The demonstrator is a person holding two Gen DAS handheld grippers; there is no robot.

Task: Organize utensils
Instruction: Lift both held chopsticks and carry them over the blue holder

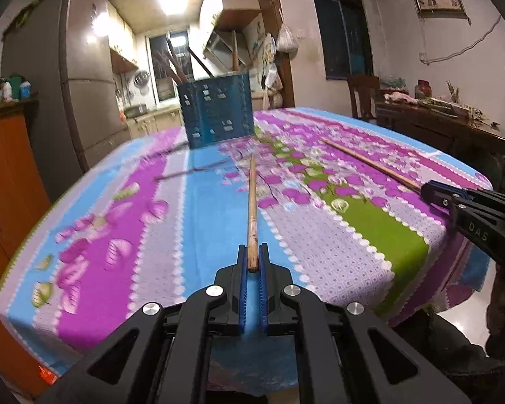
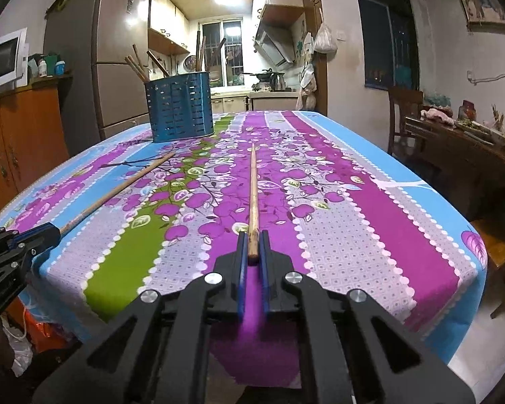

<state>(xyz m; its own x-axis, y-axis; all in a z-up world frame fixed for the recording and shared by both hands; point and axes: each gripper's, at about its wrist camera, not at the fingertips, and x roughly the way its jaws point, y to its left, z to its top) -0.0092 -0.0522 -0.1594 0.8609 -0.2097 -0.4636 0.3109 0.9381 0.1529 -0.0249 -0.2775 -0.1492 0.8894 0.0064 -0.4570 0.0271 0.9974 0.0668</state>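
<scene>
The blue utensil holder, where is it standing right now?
The blue utensil holder stands upright at the table's far left end in the right wrist view, beyond both held chopsticks, with several sticks already in it.

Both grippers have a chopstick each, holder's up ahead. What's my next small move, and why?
Probably lift both chopsticks clear of the cloth first. The left gripper is shut on the left chopstick and the right gripper on the right chopstick, each pinched at its near end with its tip low over the tablecloth. The holder stands farther back, sticks already inside.
</scene>
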